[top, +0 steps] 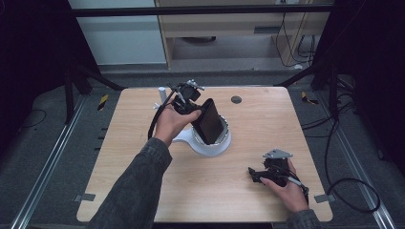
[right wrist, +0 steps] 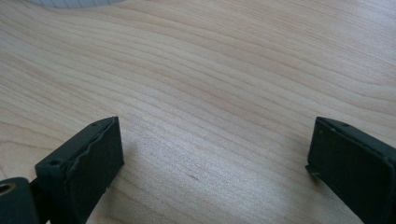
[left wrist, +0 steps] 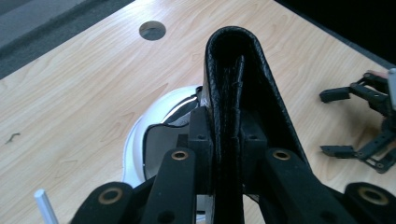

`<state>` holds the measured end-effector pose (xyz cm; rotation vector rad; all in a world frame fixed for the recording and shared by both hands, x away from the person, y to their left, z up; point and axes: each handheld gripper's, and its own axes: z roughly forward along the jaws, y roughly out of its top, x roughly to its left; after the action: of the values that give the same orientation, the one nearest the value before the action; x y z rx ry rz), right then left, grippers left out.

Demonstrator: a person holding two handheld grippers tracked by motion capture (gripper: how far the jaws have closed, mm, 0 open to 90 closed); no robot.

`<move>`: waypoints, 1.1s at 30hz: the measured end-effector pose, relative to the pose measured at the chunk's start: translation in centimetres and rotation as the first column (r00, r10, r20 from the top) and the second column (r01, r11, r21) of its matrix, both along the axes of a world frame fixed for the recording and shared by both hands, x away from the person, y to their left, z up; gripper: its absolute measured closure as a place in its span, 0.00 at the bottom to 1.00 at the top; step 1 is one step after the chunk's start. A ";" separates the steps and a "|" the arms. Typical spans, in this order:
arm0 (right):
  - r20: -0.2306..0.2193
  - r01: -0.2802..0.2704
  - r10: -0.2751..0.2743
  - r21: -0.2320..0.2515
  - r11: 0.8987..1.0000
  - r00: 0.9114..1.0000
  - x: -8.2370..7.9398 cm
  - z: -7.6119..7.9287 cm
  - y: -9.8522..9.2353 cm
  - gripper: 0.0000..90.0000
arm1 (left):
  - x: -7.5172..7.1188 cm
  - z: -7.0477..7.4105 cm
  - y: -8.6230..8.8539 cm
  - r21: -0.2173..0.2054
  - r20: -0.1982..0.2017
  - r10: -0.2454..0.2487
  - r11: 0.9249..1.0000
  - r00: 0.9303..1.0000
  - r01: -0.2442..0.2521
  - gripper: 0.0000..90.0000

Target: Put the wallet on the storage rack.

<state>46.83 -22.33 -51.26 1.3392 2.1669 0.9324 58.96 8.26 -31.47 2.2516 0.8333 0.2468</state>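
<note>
A black leather folded case (top: 210, 123) hangs tilted, its lower end inside a white round container (top: 220, 147) at the table's middle. My left gripper (top: 195, 113) is shut on the case's near edge; in the left gripper view the case (left wrist: 243, 84) rises between the closed jaws of the left gripper (left wrist: 227, 137), with the white container (left wrist: 137, 140) below it. My right gripper (top: 256, 174) rests low over the table at the front right, open and holding nothing. In the right gripper view the right gripper (right wrist: 215, 154) has its jaws wide apart over bare wood.
The wooden table (top: 143, 181) has a round cable hole (top: 236, 99) at the back. A small white post (top: 162, 93) stands at the back left, near my left hand. A handle-like tab (top: 180, 138) sticks out from the container's left side. Dark floor and cables surround the table.
</note>
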 end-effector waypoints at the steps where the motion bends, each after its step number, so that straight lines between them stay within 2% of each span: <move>1: 0.000 0.000 0.000 0.000 1.000 1.000 0.0 0.0 0.0 0.04 | 0.1 0.0 0.0 -0.001 -0.005 -0.002 1.000 1.000 0.002 0.88; 9: 0.000 0.000 0.000 -0.001 1.000 1.000 0.0 0.0 0.0 0.04 | 0.6 -0.4 -0.3 -0.007 -0.004 0.018 1.000 1.000 -0.018 0.86; 13: -0.002 0.002 -0.002 0.003 1.000 1.000 -0.1 0.0 0.0 0.04 | 0.6 -0.3 -0.3 -0.009 0.009 0.034 0.999 0.999 -0.034 0.76; 22: -0.002 0.002 -0.002 0.003 1.000 1.000 -0.1 0.0 0.0 0.04 | 0.0 0.8 0.5 -0.024 0.064 0.046 0.999 0.997 -0.044 0.74; 28: -0.002 0.003 -0.003 0.003 1.000 1.000 -0.1 0.0 0.0 0.04 | -0.6 2.0 1.1 -0.035 0.128 0.053 0.998 0.990 -0.049 0.72; 33: -0.002 0.002 -0.002 0.003 1.000 1.000 -0.1 0.0 0.0 0.04 | -1.1 2.8 1.5 -0.041 0.156 0.049 0.998 0.987 -0.043 0.73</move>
<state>46.77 -22.29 -51.25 1.3442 2.1658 0.9341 57.81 9.78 -28.69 2.1484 0.8000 0.4206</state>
